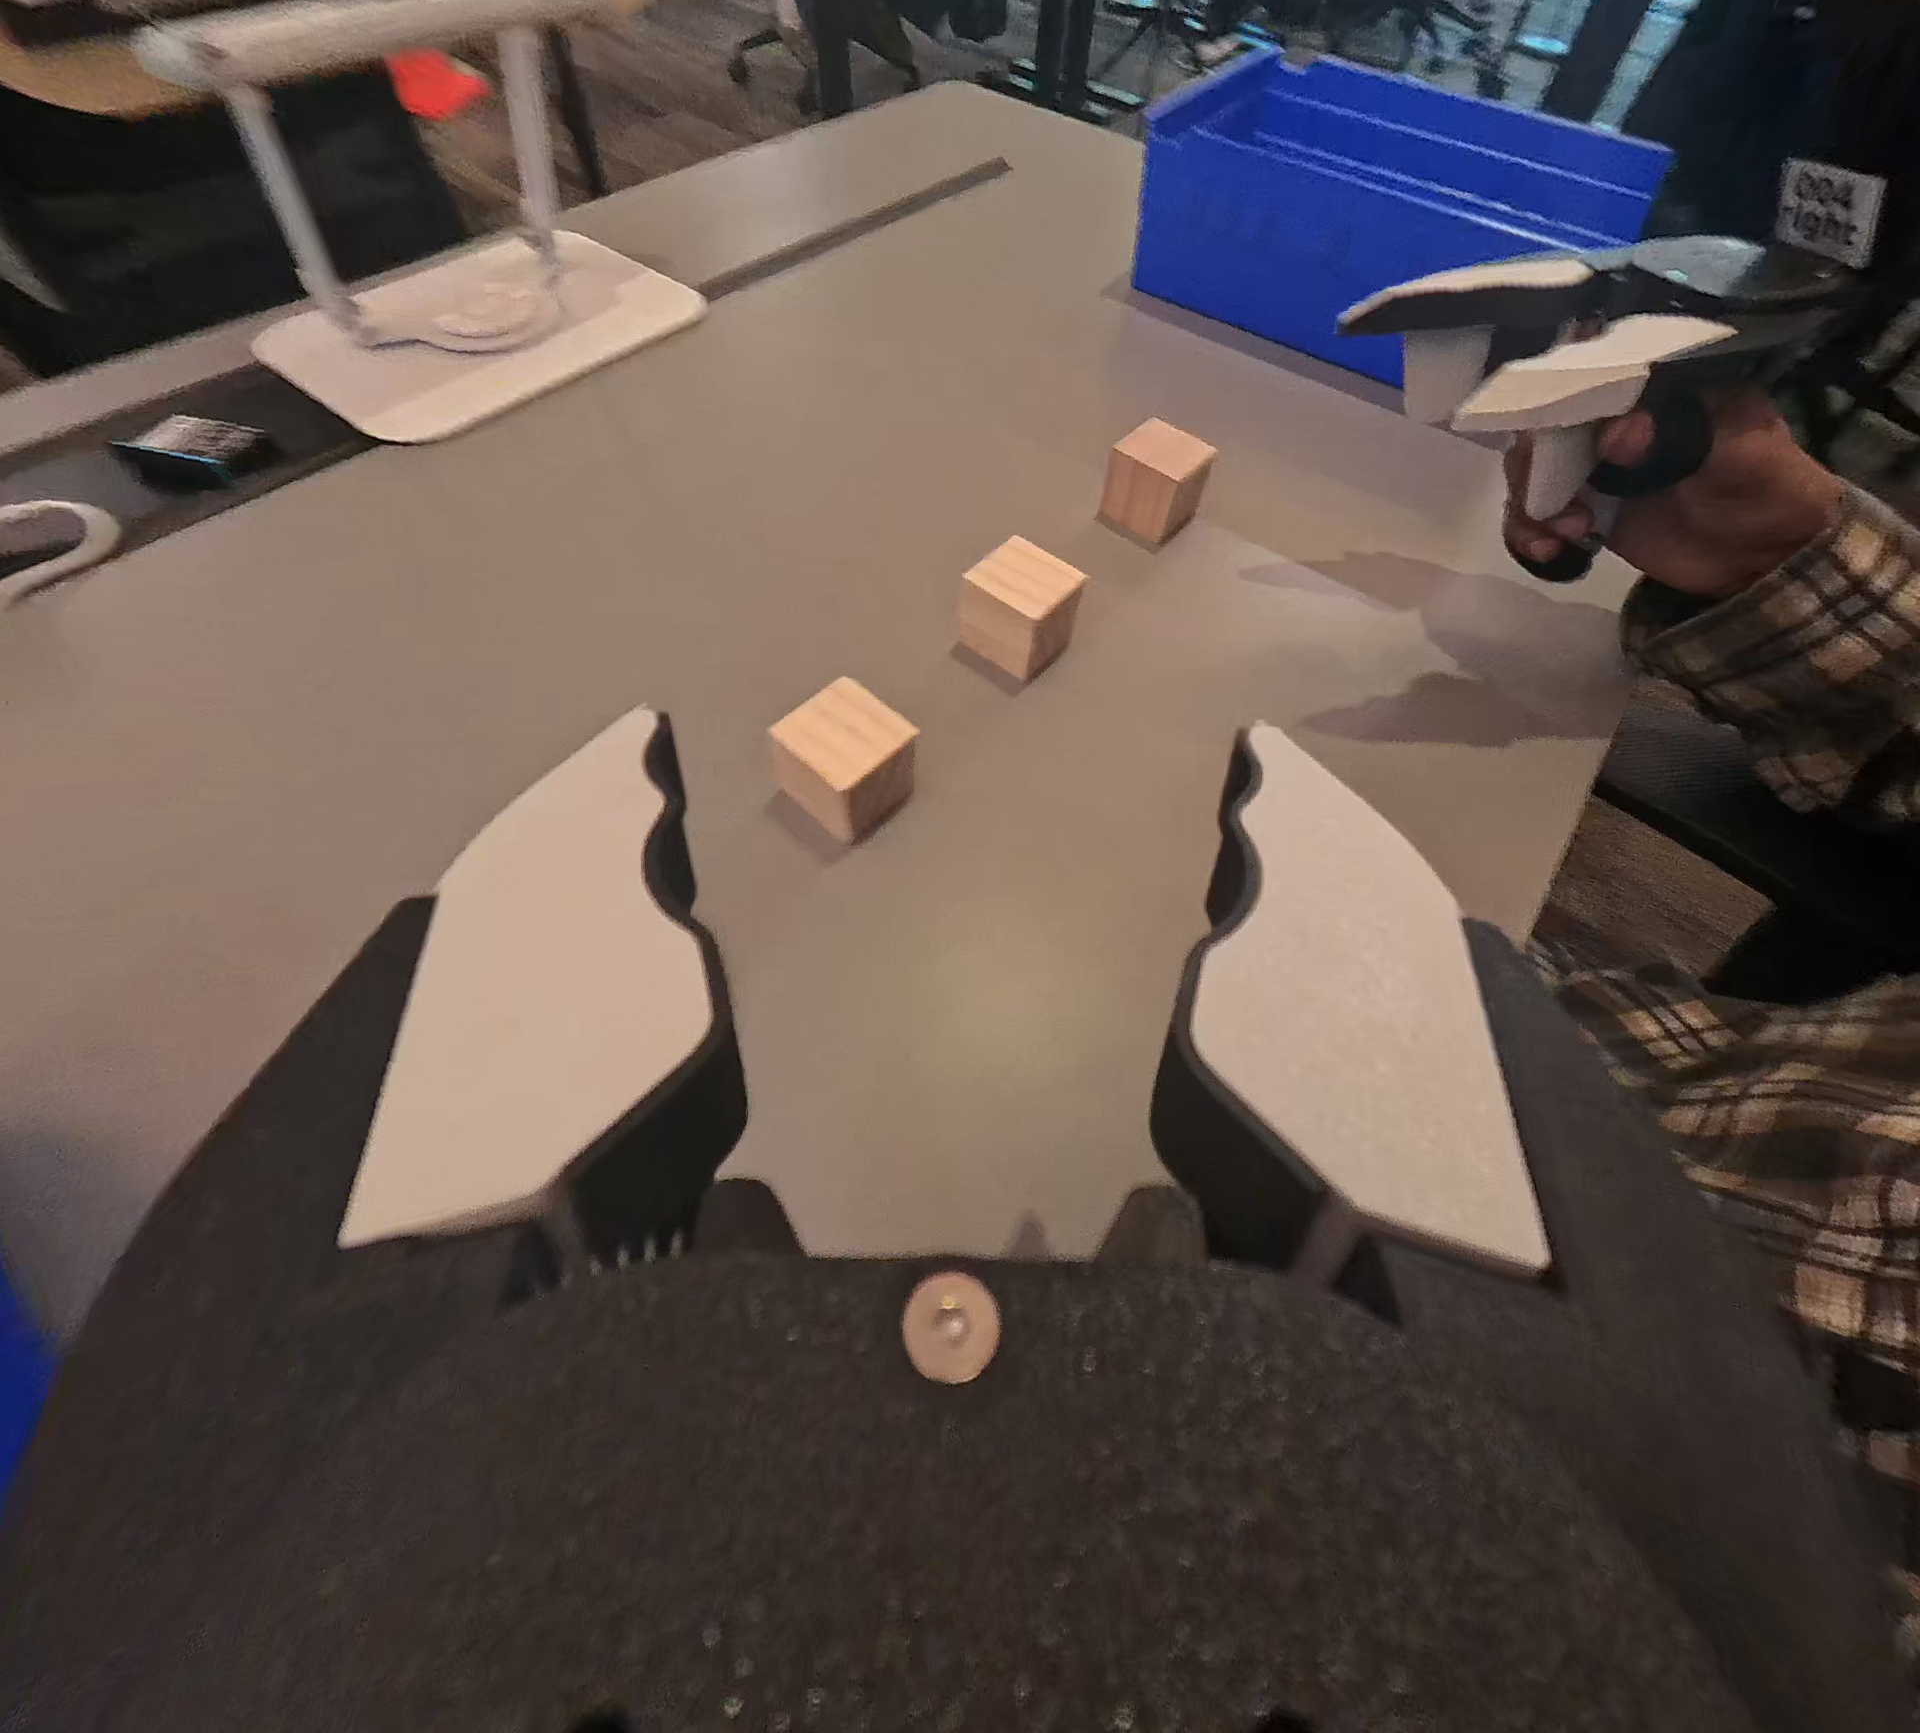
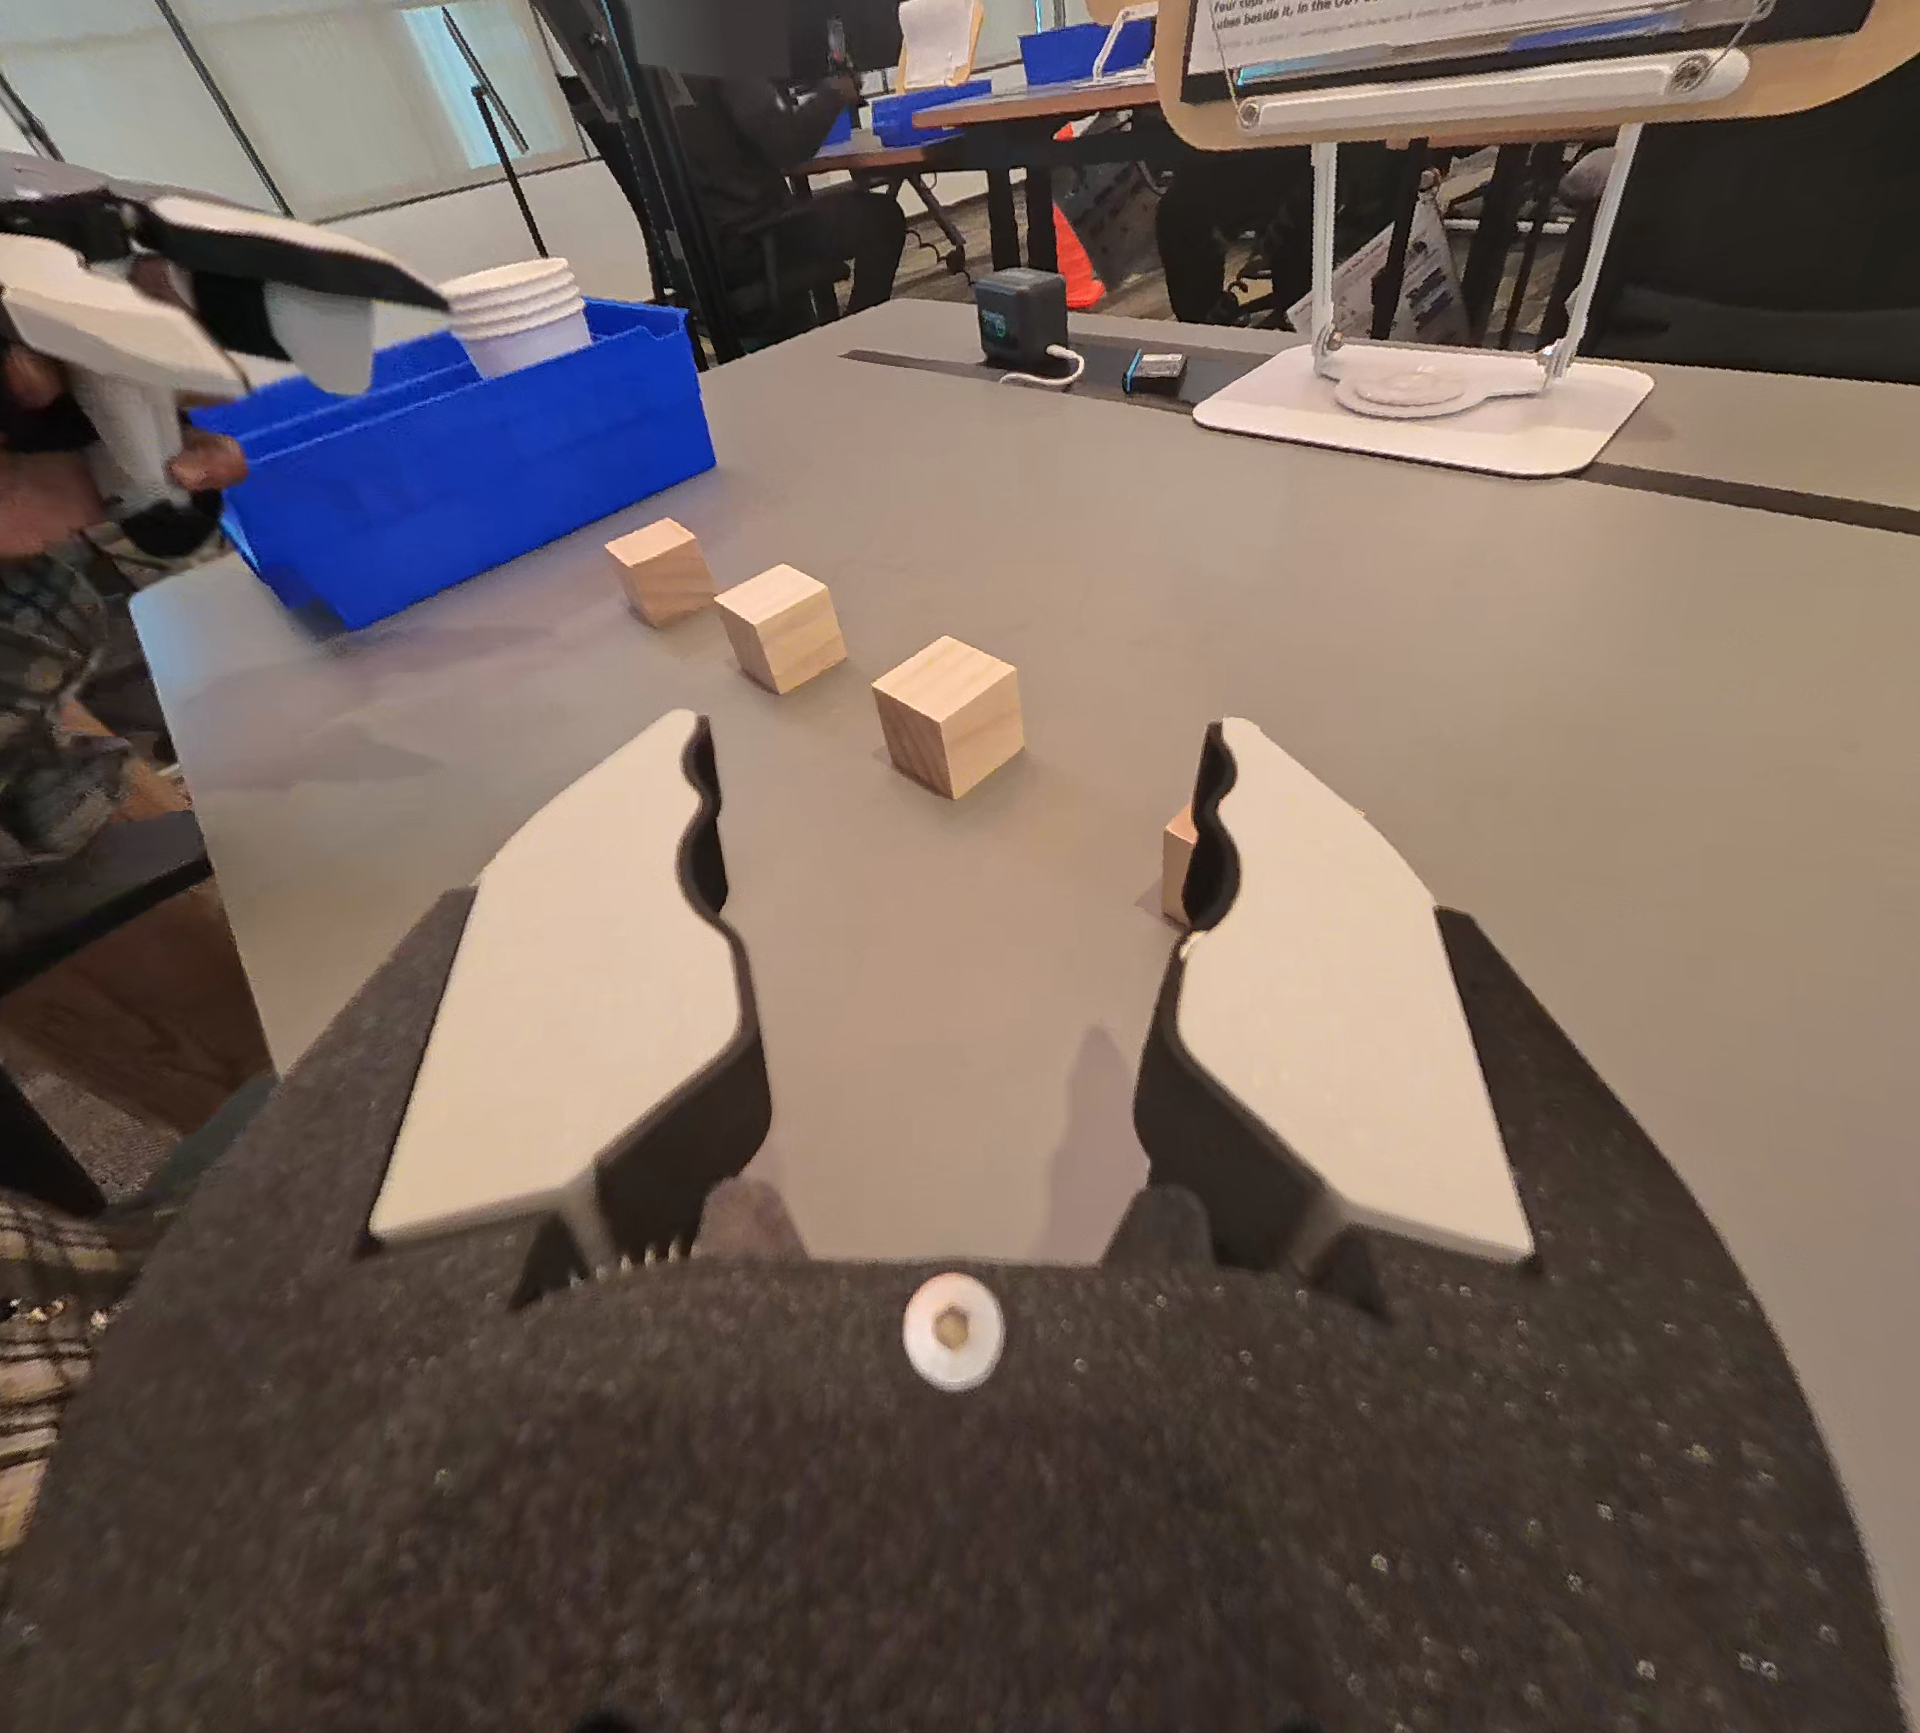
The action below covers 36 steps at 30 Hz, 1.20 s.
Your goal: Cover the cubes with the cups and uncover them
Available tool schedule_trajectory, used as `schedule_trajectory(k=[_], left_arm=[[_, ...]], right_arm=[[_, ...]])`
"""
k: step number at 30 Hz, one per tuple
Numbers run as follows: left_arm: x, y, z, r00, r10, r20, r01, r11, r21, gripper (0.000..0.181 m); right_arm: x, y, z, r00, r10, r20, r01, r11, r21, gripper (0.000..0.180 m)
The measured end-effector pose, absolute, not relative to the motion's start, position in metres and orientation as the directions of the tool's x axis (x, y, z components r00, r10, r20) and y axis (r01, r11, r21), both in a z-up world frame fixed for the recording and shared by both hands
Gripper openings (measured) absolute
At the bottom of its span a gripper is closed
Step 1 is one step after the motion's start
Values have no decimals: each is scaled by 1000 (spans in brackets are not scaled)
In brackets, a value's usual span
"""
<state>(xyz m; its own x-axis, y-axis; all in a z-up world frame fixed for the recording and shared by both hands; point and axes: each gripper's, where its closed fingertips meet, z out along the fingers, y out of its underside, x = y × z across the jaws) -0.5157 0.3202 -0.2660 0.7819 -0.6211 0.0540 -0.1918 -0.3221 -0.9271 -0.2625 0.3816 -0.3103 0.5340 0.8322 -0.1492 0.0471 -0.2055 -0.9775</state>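
Wooden cubes stand in a row on the grey table, uncovered. The left wrist view shows three: near, middle, far. The right wrist view shows three in full and a fourth mostly hidden behind my right finger. A stack of white cups stands in a blue bin. My left gripper is open and empty, just short of the near cube. My right gripper is open and empty above its end of the row.
A second blue bin sits at the far table edge by the right gripper. A white document stand holds an instruction sheet at the back. A small black device and a battery lie beside it. Other tables stand behind.
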Motion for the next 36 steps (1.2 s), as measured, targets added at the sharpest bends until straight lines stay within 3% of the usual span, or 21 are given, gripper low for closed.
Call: schedule_trajectory(k=[5, 10, 16, 22, 29, 36], left_arm=[[-612, 320, -217, 873, -479, -92, -289, -356, -888, 87], [-722, 329, -205, 857, -478, -192, -461, -548, -698, 70], [-785, 341, -248, 799, -577, -168, -582, -673, -456, 57], [-805, 357, -283, 748, -640, -178, -660, -687, -305, 48], [-810, 370, -287, 753, -641, -146, -650, -694, -310, 32], [-823, 372, -296, 772, -617, -154, -634, -728, -259, 29]], right_arm=[[-258, 375, -304, 528, 838, -138, 56, -196, -979, 87], [-256, 367, -301, 527, 838, -143, 32, -187, -982, 87], [-257, 362, -300, 522, 840, -150, 22, -189, -982, 86], [-256, 360, -304, 524, 840, -139, 52, -194, -980, 87], [-253, 363, -312, 518, 839, -164, 42, -217, -975, 87], [-256, 366, -317, 505, 841, -194, 17, -234, -972, 87]])
